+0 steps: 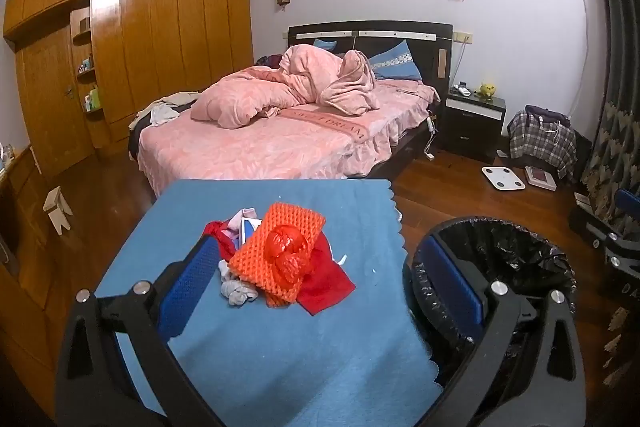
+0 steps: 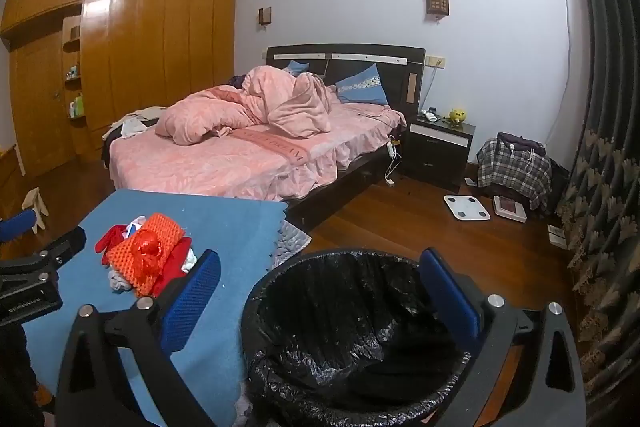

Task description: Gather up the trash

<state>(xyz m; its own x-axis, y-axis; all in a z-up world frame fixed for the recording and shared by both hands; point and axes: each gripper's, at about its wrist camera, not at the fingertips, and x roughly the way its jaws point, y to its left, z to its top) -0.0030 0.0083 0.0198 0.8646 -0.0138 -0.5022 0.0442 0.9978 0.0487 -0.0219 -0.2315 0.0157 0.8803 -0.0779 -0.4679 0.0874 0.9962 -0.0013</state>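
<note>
A pile of trash lies on the blue cloth-covered table: orange foam netting, a red plastic bag, red cloth and white crumpled scraps. The pile also shows in the right wrist view. A bin lined with a black bag stands on the floor right of the table; it also shows in the left wrist view. My left gripper is open and empty, just short of the pile. My right gripper is open and empty above the bin's mouth. The left gripper shows at the right wrist view's left edge.
A bed with pink bedding stands behind the table. A dark nightstand, a white scale and a plaid-covered bag are on the wooden floor at right. A wardrobe lines the left wall. A small wooden stool stands at left.
</note>
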